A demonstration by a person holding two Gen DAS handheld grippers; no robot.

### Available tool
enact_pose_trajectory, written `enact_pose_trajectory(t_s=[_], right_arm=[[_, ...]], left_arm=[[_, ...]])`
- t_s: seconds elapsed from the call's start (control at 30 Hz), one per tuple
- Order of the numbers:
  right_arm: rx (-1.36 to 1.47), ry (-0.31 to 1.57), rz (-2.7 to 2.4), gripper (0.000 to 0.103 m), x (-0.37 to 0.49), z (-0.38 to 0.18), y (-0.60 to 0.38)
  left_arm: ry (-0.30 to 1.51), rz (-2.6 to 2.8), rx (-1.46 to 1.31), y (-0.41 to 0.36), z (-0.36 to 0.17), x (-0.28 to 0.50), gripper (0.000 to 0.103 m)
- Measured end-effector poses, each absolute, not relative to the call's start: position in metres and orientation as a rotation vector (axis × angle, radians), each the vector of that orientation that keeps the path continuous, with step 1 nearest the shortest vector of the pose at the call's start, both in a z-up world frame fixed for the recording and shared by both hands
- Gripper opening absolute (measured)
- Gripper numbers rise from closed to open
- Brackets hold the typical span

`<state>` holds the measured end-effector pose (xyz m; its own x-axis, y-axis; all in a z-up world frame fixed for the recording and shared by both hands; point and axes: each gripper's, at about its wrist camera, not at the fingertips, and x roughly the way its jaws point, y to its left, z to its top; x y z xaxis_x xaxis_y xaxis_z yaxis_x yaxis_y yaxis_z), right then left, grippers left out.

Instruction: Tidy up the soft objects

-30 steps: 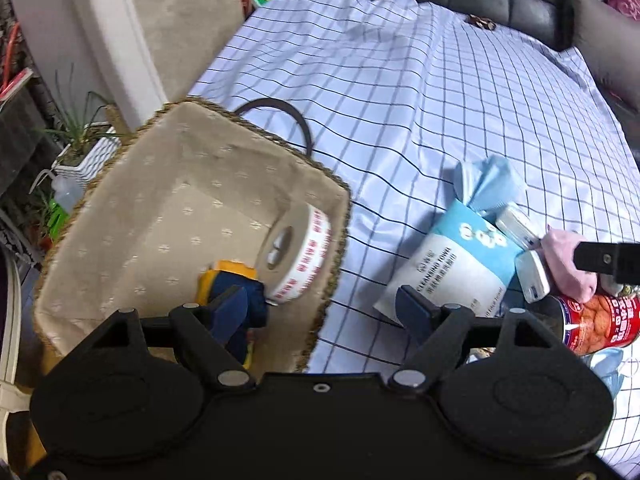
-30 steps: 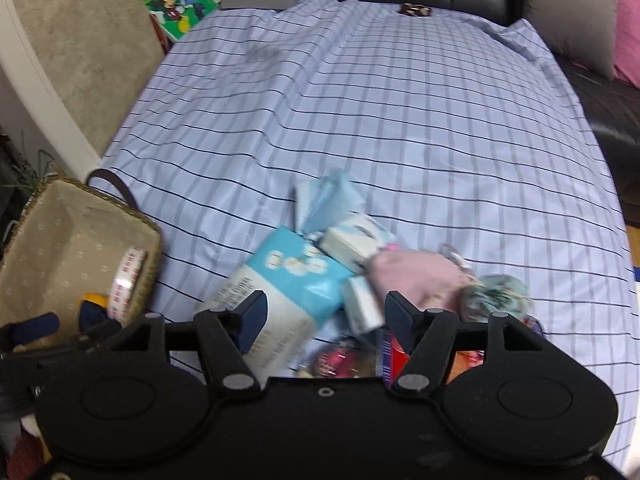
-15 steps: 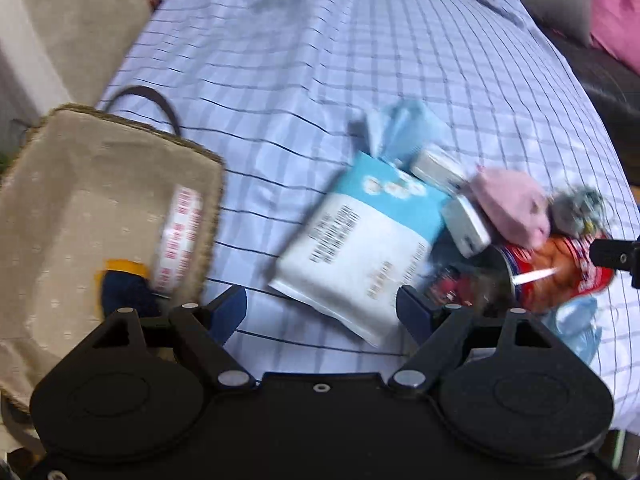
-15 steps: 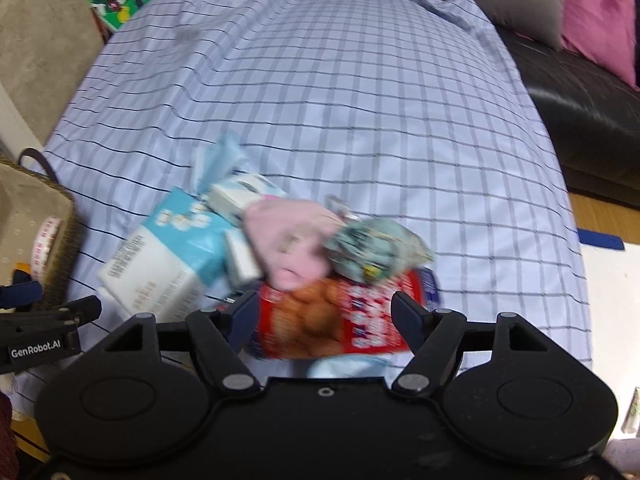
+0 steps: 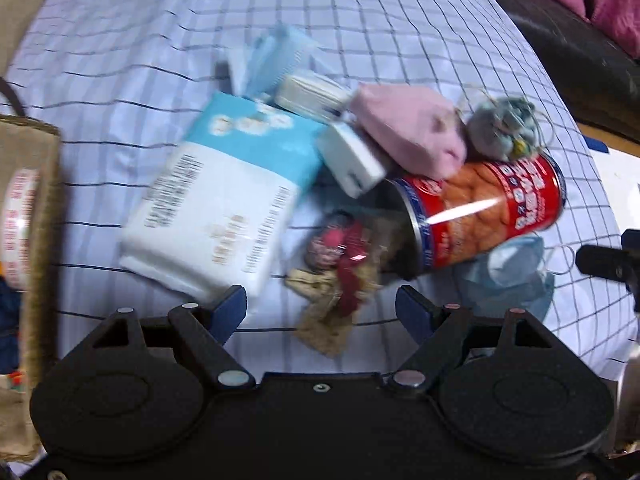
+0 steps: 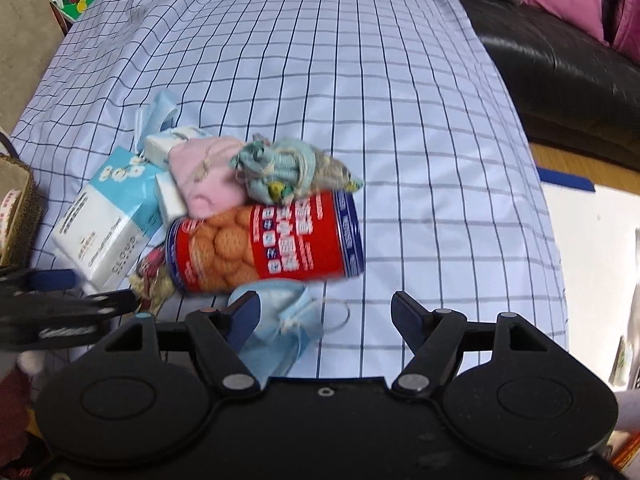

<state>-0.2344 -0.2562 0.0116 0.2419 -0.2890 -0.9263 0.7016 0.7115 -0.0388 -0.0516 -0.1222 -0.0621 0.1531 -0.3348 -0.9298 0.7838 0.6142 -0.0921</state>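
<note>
A pile lies on the checked bedsheet: a white-and-blue wipes pack [image 5: 224,196], a pink pouch [image 5: 412,132], a grey-green drawstring pouch [image 5: 504,128], a red biscuit can [image 5: 488,208] on its side and a blue face mask [image 5: 512,272]. My left gripper [image 5: 320,304] hangs over the pile's near edge, jaws opening, with a dark-red snack packet [image 5: 340,272] below the gap, untouched. My right gripper [image 6: 326,308] is open just in front of the can [image 6: 264,240]. Its left finger is over the blue mask [image 6: 280,320], with no pad pressing on it.
A woven basket [image 5: 40,208] holding a tape roll [image 5: 18,208] stands at the bed's left edge. A second blue mask [image 5: 276,56] and two small white packs [image 5: 352,156] lie in the pile. A black sofa [image 6: 560,60] with pink cushions runs along the right.
Both grippers swung right from the basket to the pile and sank closer to it. The basket slid to the left edge of both views. The right jaws widened a little.
</note>
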Motion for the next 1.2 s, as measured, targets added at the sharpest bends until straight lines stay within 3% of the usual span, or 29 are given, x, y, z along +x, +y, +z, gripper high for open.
enact_pose_trajectory(t_s=[0.4, 0.9, 0.93, 1.1, 1.2], right_arm=[[0.401, 1.133, -0.664, 0.071, -0.234, 0.012, -0.251], [0.355, 1.126, -0.653, 0.071, -0.226, 0.012, -0.251], [0.355, 1.125, -0.655, 0.071, -0.226, 0.012, -0.251], [0.349, 1.129, -0.661, 0.071, -0.229, 0.011, -0.252], [0.343, 1.138, -0.667, 0.071, -0.229, 0.008, -0.253]], left_arm=[[1.124, -0.851, 0.462, -0.139, -0.070, -0.066, 0.084], [1.264, -0.856, 0.441, -0.158, -0.114, -0.053, 0.082], [1.277, -0.852, 0.438, -0.160, -0.117, -0.052, 0.080], [1.188, -0.869, 0.508, -0.163, -0.116, -0.066, 0.030], [1.200, -0.882, 0.504, -0.162, -0.113, -0.069, 0.030]])
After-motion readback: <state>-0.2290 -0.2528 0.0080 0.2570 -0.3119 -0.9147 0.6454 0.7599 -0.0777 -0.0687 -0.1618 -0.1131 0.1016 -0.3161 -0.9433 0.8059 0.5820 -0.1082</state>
